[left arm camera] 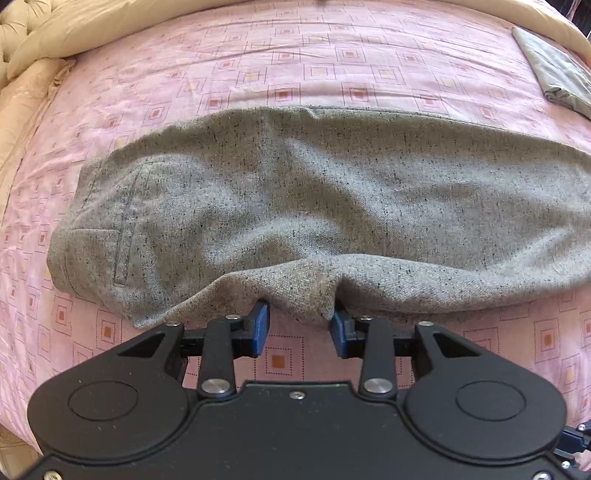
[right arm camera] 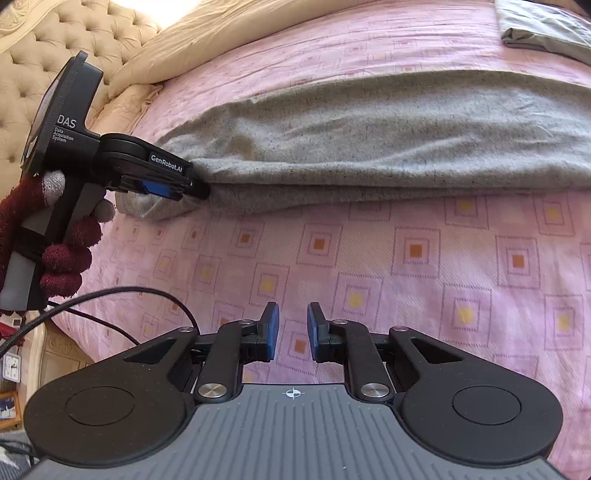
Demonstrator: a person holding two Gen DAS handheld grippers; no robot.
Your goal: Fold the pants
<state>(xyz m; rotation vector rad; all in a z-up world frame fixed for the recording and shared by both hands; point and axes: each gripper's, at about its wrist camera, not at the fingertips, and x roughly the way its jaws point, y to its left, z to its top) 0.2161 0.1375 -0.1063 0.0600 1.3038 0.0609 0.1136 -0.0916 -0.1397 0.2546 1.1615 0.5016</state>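
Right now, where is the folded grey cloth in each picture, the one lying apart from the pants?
Left wrist view: folded grey cloth at the upper right edge, beyond the pants.
Right wrist view: folded grey cloth in the top right corner, again beyond the pants.
Shared landmark: the pink sheet with its square pattern lies under both.

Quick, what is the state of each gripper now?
Left gripper: closed on the near edge of the gray pants.
Right gripper: open, holding nothing, above the pink bedsheet.
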